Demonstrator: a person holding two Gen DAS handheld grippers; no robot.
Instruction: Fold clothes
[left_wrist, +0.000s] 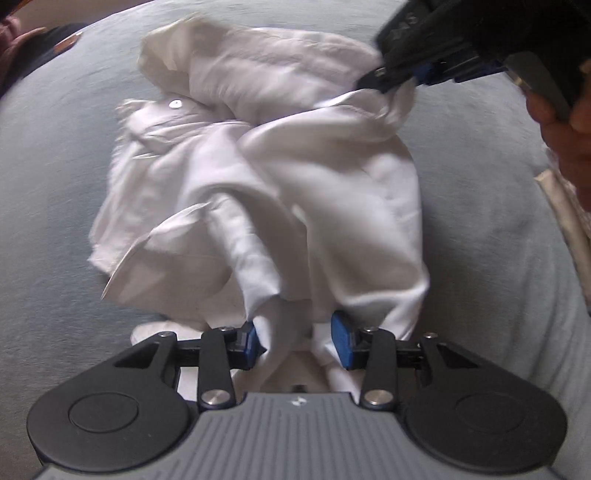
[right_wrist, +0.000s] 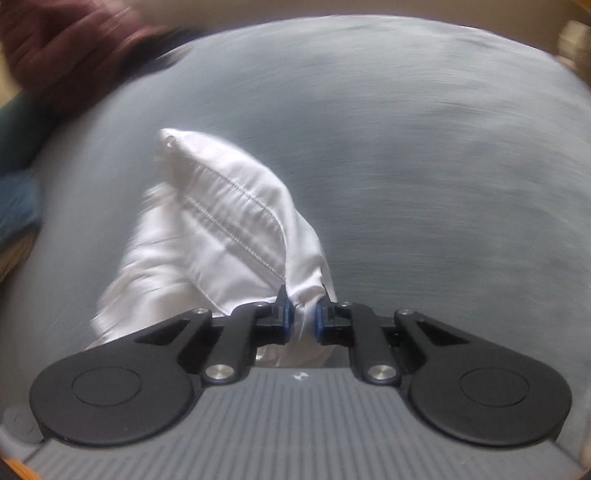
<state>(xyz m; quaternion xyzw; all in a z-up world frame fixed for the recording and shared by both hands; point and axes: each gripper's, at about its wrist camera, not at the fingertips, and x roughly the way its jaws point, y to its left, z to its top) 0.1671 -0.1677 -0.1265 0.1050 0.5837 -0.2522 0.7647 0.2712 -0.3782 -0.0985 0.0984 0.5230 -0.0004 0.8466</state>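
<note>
A crumpled white shirt (left_wrist: 258, 177) with a round button lies in a heap on a grey-blue sheet (left_wrist: 55, 184). My left gripper (left_wrist: 295, 341) stands at the heap's near edge. Its blue pads (left_wrist: 341, 343) are apart, loose folds of the shirt hang between them, and a gap shows in the middle. In the left wrist view my right gripper (left_wrist: 384, 83) sits at the upper right, pinching the shirt's far corner. Its own view shows my right gripper (right_wrist: 304, 317) shut on a bunched fold of the white shirt (right_wrist: 221, 221), whose stitched seam runs away from the pads.
A hand (left_wrist: 561, 129) holds the right gripper at the right edge. A beige patterned fabric (left_wrist: 565, 218) lies beside it. Dark red cloth (right_wrist: 62, 48) and something blue (right_wrist: 18, 206) sit beyond the sheet's left edge. The grey-blue sheet (right_wrist: 424, 166) spreads wide to the right.
</note>
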